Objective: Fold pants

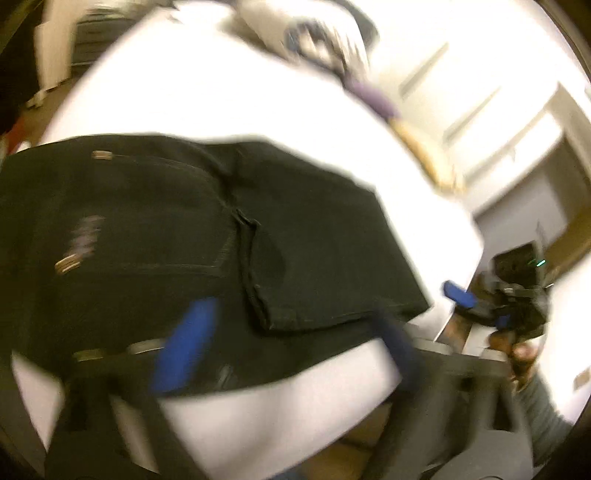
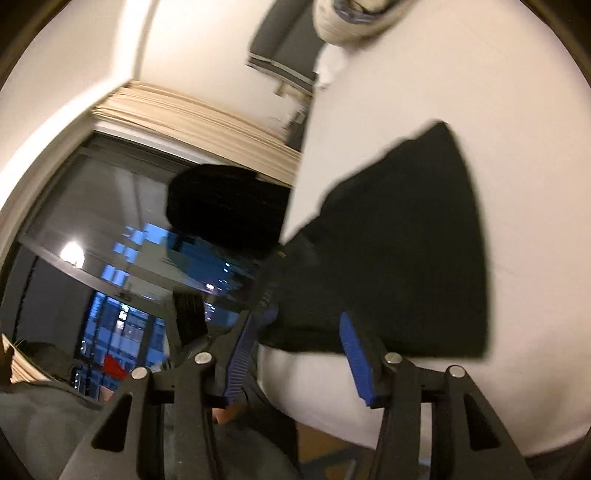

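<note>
Black pants (image 1: 192,229) lie folded on a white bed (image 1: 207,92), with a back pocket and metal rivets showing in the left wrist view. My left gripper (image 1: 291,347) is open just over their near edge, holding nothing; the view is blurred. In the right wrist view the pants (image 2: 402,254) lie on the bed (image 2: 461,74) ahead. My right gripper (image 2: 299,350) is open at their near edge, holding nothing. It also shows in the left wrist view (image 1: 480,306) off the bed's right corner.
A pile of pale laundry (image 1: 325,33) and a purple item (image 1: 373,96) lie at the far side of the bed. White cabinets (image 1: 498,110) stand to the right. A dark window (image 2: 110,258) and a dark bag (image 2: 225,206) are left of the bed.
</note>
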### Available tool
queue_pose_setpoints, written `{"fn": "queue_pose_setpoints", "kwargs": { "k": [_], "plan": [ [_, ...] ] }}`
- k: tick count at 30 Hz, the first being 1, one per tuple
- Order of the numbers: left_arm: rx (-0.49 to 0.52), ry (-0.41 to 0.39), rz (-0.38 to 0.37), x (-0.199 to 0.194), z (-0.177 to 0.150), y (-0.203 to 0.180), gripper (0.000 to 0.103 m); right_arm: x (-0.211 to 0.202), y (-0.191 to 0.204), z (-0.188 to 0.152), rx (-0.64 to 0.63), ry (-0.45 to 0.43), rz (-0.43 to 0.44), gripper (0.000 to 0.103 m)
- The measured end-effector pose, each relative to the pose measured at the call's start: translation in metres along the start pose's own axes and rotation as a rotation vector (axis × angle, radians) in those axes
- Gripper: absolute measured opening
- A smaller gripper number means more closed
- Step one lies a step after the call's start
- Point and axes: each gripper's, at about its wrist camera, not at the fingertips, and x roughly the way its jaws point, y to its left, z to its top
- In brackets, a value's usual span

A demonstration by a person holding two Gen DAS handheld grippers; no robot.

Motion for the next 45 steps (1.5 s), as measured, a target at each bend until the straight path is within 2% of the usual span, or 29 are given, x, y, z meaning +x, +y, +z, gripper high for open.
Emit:
{"fn": "queue_pose_setpoints", "kwargs": {
  "k": [1,4,6,9,11,16,20,25,27,29,31,33,34,37,45],
  "plan": [
    [-0.035,-0.058,-0.002,-0.02,-0.004,0.006,0.103,0.008,0.004,0.005,-0.002,-0.004,0.016,0.053],
    [-0.133,-0.114,-0.011,-0.056,-0.008,0.031,0.103,0.027,0.006,0.012,0.015,-0.019,0.052,0.053],
    [-0.254,-0.189,-0.021,-0.078,-0.018,0.06,0.103,0.042,0.009,0.011,0.043,-0.041,0.077,0.053],
    [-0.45,-0.245,-0.015,-0.094,-0.032,0.11,0.103,0.073,0.019,0.007,0.086,-0.053,0.11,0.053],
    [-0.562,-0.283,-0.058,-0.1,-0.035,0.141,0.103,0.071,0.018,0.005,0.104,-0.047,0.117,0.053],
    [-0.655,-0.316,-0.111,-0.094,-0.038,0.188,0.103,0.072,0.022,0.009,0.1,-0.032,0.099,0.053],
    [-0.75,-0.297,-0.148,-0.075,-0.042,0.222,0.102,0.066,0.023,0.011,0.09,-0.023,0.085,0.052],
    [-0.786,-0.293,-0.204,-0.062,-0.044,0.25,0.101,0.069,0.019,0.012,0.107,-0.015,0.07,0.052],
    [-0.78,-0.292,-0.232,-0.055,-0.039,0.254,0.095,0.067,0.015,0.012,0.11,-0.014,0.068,0.052],
    [-0.775,-0.283,-0.231,-0.048,-0.035,0.258,0.08,0.068,0.012,0.014,0.116,-0.017,0.069,0.052],
    [-0.787,-0.28,-0.232,-0.044,-0.036,0.259,0.071,0.066,0.01,0.017,0.119,-0.022,0.064,0.052],
    [-0.821,-0.27,-0.237,-0.041,-0.036,0.266,0.047,0.068,0.008,0.023,0.127,-0.025,0.058,0.052],
    [-0.836,-0.266,-0.242,-0.043,-0.04,0.265,0.031,0.07,0.005,0.026,0.131,-0.023,0.054,0.052],
    [-0.878,-0.261,-0.257,-0.039,-0.042,0.271,0.027,0.082,0.003,0.035,0.129,0.01,0.015,0.052],
    [-0.83,-0.284,-0.248,-0.053,-0.014,0.254,0.018,0.13,-0.002,0.059,0.121,0.116,-0.023,0.052]
  ]
}}
